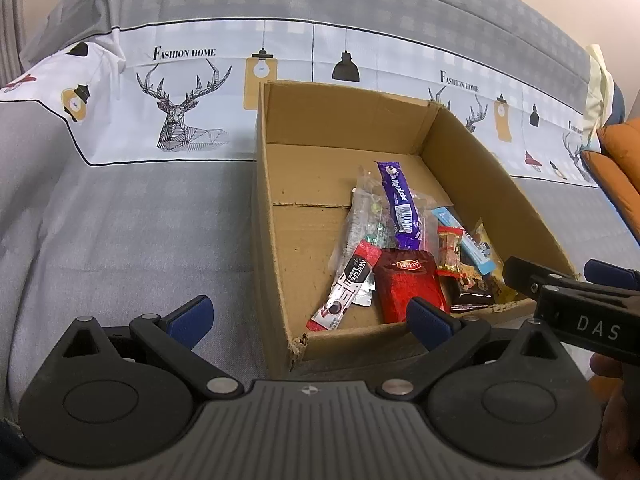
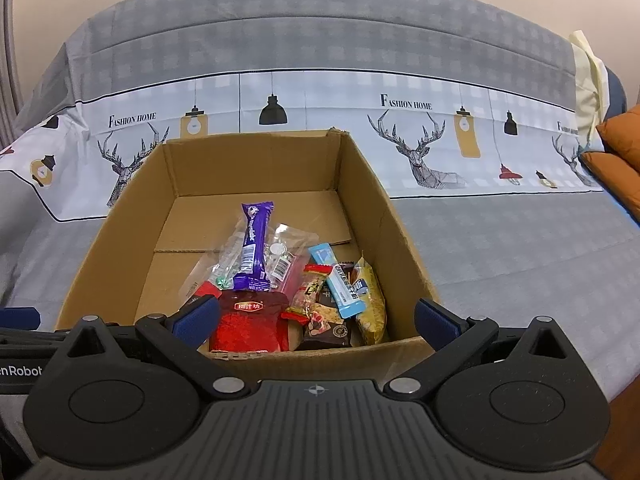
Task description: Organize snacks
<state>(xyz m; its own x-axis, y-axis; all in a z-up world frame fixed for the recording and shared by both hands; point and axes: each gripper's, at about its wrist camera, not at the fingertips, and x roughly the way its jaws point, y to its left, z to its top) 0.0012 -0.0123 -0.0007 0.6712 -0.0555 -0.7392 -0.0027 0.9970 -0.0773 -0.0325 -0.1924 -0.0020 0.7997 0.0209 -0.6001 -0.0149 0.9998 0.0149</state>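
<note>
An open cardboard box [image 1: 344, 128] [image 2: 248, 164] sits on a grey bed cover. Several snacks lie in its near part: a purple bar [image 1: 400, 200] [image 2: 254, 250], a red packet [image 1: 410, 284] [image 2: 252, 324], a Nescafe stick [image 1: 346, 288], a light blue bar [image 1: 466, 242] [image 2: 340, 280], a clear bag [image 1: 364, 208] [image 2: 280, 258] and a yellow packet [image 2: 370, 300]. My left gripper [image 1: 310, 318] is open, empty, at the box's near left corner. My right gripper [image 2: 316, 318] is open, empty, over the near wall. The right gripper's body [image 1: 560, 292] shows in the left wrist view.
The bed cover [image 1: 120, 220] has a white band printed with deer and lamps behind the box. An orange cushion [image 1: 620, 168] [image 2: 622, 152] lies at the far right. A cream cloth [image 2: 588, 68] hangs at the back right. A hand [image 1: 616, 392] holds the right gripper.
</note>
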